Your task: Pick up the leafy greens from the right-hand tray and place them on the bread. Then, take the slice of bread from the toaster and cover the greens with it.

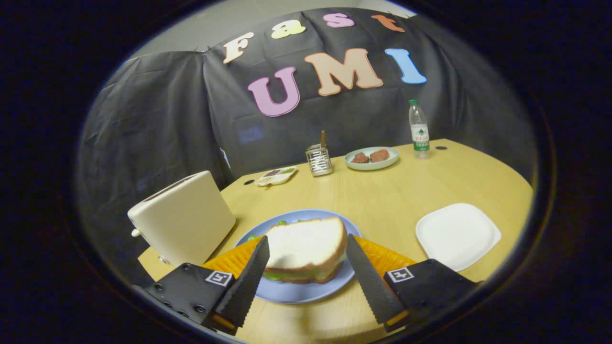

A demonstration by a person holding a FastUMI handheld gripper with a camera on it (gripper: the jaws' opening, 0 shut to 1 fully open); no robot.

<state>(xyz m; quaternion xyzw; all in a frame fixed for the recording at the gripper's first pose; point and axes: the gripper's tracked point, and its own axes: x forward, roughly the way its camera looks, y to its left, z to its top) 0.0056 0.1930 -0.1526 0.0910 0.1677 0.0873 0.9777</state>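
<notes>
water bottle | meat plate | utensil holder | condiment dish

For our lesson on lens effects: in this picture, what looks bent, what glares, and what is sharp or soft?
Gripper view: the fisheye bends the table edge into a curve; soft glare lies on the white plate; the sandwich is sharp between the open claw fingers, while the far bottle looks small and softer.
</notes>
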